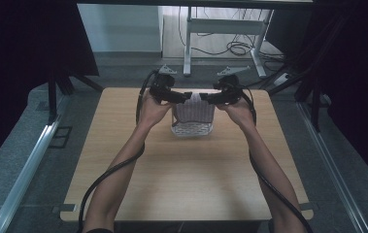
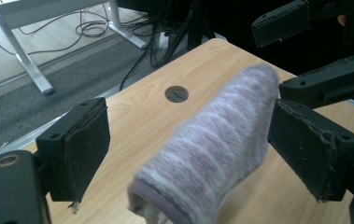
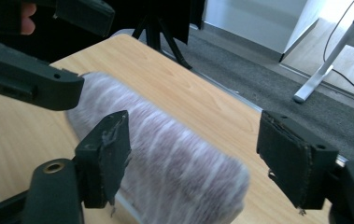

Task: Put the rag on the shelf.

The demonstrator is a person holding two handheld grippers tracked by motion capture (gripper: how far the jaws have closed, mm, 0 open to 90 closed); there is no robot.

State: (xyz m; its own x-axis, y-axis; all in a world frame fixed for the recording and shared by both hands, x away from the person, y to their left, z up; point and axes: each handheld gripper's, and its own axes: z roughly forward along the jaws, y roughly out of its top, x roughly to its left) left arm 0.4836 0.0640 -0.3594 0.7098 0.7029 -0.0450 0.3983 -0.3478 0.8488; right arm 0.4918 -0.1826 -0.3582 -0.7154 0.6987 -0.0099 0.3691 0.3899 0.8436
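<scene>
Left claw (image 2: 184, 149) agape, right claw (image 3: 193, 163) agape, seemingly fuzzy sock (image 2: 212, 144) between, untouched

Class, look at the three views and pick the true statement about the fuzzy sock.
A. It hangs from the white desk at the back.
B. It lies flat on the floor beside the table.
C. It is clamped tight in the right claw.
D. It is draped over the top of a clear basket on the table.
D: the sock is draped over the basket on the table, and both the left claw and right claw stand open beside it.
</scene>
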